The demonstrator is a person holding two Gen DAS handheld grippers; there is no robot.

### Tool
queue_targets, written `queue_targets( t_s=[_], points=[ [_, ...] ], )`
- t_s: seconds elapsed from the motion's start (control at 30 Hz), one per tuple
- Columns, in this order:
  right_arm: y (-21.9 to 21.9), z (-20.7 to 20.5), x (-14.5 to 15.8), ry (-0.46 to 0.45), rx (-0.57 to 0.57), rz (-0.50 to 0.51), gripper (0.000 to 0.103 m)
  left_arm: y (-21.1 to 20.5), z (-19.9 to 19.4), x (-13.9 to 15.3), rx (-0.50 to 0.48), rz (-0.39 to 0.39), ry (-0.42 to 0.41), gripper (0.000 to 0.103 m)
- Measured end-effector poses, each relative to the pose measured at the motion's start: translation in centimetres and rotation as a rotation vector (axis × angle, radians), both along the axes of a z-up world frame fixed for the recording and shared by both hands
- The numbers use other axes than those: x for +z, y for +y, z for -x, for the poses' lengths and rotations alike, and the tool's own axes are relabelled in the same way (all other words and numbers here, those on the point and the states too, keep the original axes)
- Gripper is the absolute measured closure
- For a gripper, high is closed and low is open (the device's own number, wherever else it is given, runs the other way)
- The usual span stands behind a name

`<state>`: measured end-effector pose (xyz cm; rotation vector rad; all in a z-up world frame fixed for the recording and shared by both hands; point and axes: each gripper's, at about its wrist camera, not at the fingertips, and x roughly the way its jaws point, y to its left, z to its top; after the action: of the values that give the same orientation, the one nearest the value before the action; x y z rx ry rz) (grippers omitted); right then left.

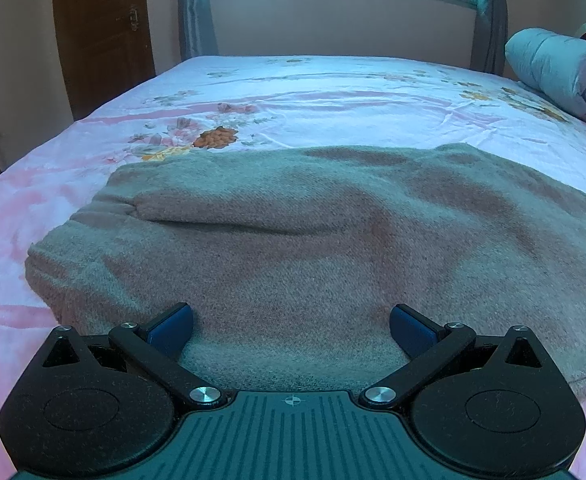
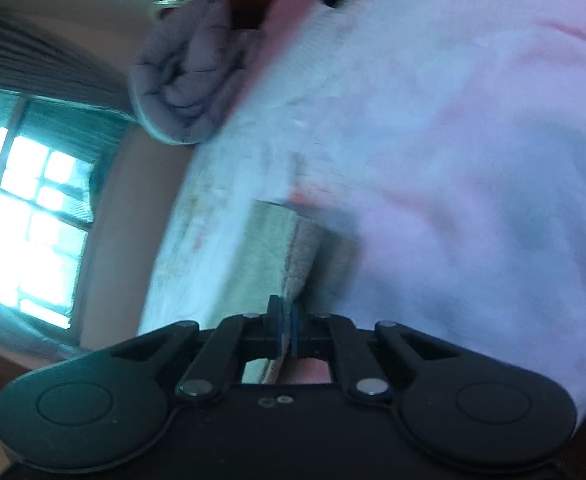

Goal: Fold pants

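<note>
From the left wrist view, the pants (image 1: 313,248) lie spread on the bed (image 1: 333,92), a grey-brown woolly mass already doubled over — a fold line runs across it from the left, one layer resting on another. Their long axis seems to run left to right across the view, trailing off toward the right edge; which end is the waistband I cannot tell. The left tool (image 1: 291,330) hovers low over the near edge with its blue pads (image 1: 409,332) spread wide, released and holding nothing, probably placed there to pin or pick up that hem for the next fold. A rolled quilt (image 1: 557,68) sits at the far right of the bed. The right wrist view is tilted and blurred, yet the right tool (image 2: 287,330) is plainly clenched on a ridge of the pants (image 2: 269,256), which stretch away from its tips — likely lifting that end to carry it over. The quilt (image 2: 189,76) shows beyond.
</note>
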<state>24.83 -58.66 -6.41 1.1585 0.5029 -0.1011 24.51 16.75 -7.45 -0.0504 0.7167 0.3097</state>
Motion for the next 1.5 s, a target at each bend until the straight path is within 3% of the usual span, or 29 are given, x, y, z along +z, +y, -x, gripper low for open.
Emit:
queue_targets(
  t_s=[0.07, 0.2, 0.23, 0.33, 0.43, 0.47, 0.53, 0.63, 0.73, 0.9, 1.03, 1.23, 1.3, 1.37, 1.5],
  points=[
    [-0.3, 0.6, -1.4, -0.010, -0.019, -0.059, 0.103, 0.0, -0.1, 0.1, 0.000, 0.001, 0.005, 0.000],
    [-0.3, 1.2, -1.2, -0.027, -0.048, -0.093, 0.098, -0.6, -0.1, 1.0, 0.026, -0.015, 0.021, 0.000],
    [-0.3, 1.6, -0.7, -0.036, -0.059, -0.076, 0.092, -1.2, 0.2, 1.6, 0.031, -0.024, 0.008, 0.000],
    [-0.3, 2.6, 0.7, -0.062, -0.061, -0.007, 0.091, -4.4, 0.9, 2.5, -0.065, -0.018, -0.060, 0.000],
    [0.2, 2.6, 1.5, -0.081, -0.034, 0.032, 0.090, -7.2, 0.2, 0.9, -0.134, -0.029, 0.011, 0.000],
    [0.5, 2.3, 1.7, -0.079, -0.029, 0.037, 0.090, -7.4, -0.4, 0.5, -0.126, -0.042, 0.036, 0.000],
    [1.2, 2.1, 2.5, -0.077, -0.017, 0.063, 0.090, -6.5, -0.9, 1.0, -0.078, 0.016, 0.040, 0.000],
    [3.6, 0.6, 4.3, -0.105, 0.101, 0.120, 0.088, -4.5, 0.2, 2.9, -0.004, -0.023, -0.026, 0.000],
    [8.2, -2.6, 6.2, -0.137, 0.311, 0.199, 0.073, -0.3, 2.3, 4.0, 0.099, -0.022, -0.061, 0.000],
    [20.9, -9.0, 8.7, -0.179, 0.664, 0.368, 0.071, 6.4, 5.0, 3.9, 0.285, -0.048, -0.039, 0.000],
    [33.5, -12.6, 9.1, -0.223, 0.900, 0.478, 0.067, 8.9, 5.0, 3.3, 0.338, -0.051, -0.016, 0.000],
    [48.8, -16.1, 7.2, -0.226, 1.221, 0.544, 0.069, 11.0, 4.4, 1.1, 0.351, 0.067, -0.019, 0.000],
    [52.4, -17.1, 5.8, -0.186, 1.287, 0.619, 0.069, 11.2, 4.9, 0.5, 0.354, 0.103, -0.042, 0.000],
    [54.2, -17.7, 4.8, -0.153, 1.277, 0.682, 0.070, 11.5, 5.2, 0.3, 0.346, 0.121, -0.061, 0.000],
    [54.0, -20.7, 3.8, -0.113, 1.191, 0.623, 0.085, 11.8, 5.0, 0.2, 0.339, 0.130, -0.070, 0.000]
  ],
)
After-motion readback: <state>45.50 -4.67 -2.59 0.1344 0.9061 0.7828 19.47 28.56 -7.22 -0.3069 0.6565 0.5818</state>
